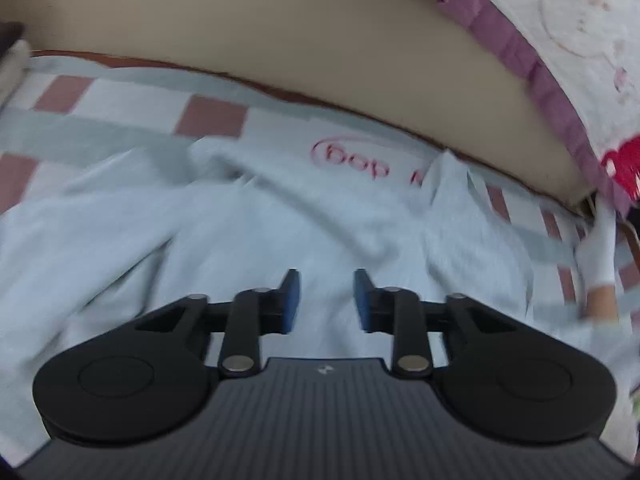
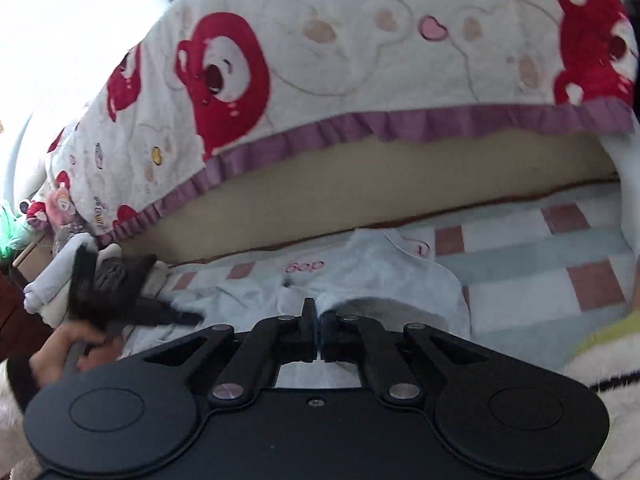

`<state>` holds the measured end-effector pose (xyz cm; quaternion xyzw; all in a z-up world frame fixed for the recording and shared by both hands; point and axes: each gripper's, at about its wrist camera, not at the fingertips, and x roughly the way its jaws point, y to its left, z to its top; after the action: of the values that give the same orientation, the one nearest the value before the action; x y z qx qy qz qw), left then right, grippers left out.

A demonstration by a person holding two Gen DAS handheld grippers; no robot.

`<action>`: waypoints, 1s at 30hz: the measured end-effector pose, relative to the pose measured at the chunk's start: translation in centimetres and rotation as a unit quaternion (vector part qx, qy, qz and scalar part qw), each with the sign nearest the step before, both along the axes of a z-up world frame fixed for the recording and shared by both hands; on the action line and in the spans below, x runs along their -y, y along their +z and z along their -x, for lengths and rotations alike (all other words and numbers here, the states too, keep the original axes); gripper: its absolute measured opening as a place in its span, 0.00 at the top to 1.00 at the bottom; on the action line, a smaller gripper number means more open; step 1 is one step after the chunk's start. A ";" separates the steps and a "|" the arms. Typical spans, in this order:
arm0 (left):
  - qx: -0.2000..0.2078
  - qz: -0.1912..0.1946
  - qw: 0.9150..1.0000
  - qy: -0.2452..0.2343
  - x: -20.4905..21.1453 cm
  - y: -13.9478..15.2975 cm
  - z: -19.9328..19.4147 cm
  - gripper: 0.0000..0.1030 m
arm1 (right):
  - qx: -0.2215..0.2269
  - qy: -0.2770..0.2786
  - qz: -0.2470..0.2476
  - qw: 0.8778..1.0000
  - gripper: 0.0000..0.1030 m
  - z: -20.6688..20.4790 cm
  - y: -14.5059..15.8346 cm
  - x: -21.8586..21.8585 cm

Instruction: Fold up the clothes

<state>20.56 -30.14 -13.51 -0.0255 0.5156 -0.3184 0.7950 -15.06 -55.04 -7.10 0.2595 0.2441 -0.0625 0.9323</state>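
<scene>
A pale blue garment point(image 1: 280, 232) with a red "dog" print lies rumpled on a checked cover. My left gripper point(image 1: 326, 296) hangs just above it, blue pads apart, nothing between them. In the right wrist view the same garment point(image 2: 380, 276) is bunched up in front of my right gripper point(image 2: 317, 320). Its jaws are closed, and a fold of the cloth seems to run into the tips. The left gripper point(image 2: 120, 296) shows blurred at the left, held by a bare hand point(image 2: 72, 344). A white-gloved hand point(image 1: 596, 248) is at the right edge of the left wrist view.
The cover point(image 2: 592, 280) is white with pink squares and pale green bands. Behind it rises a beige panel point(image 1: 280, 40), draped with a bear-print quilt point(image 2: 320, 60) with a purple frill. Soft toys point(image 2: 60, 208) sit at the far left.
</scene>
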 end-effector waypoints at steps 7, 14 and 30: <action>-0.057 0.000 0.995 0.077 5.5 -2.9 -4.2 0.47 | 0.016 -0.001 -0.003 1.000 0.97 0.9 -1.3 0.1; -0.048 -0.033 0.994 0.094 7.6 -4.0 -4.7 0.97 | 0.034 -0.009 0.002 0.999 0.97 2.1 -0.7 0.6; 0.357 0.067 0.930 0.054 -9.6 19.5 12.7 0.99 | 0.008 -0.047 0.046 0.998 0.97 2.9 1.0 2.0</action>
<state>7.82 -20.57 6.04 0.0089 0.1726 -0.2964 0.9393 -18.00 -57.07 -6.14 0.2277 0.2207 -0.1149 0.9414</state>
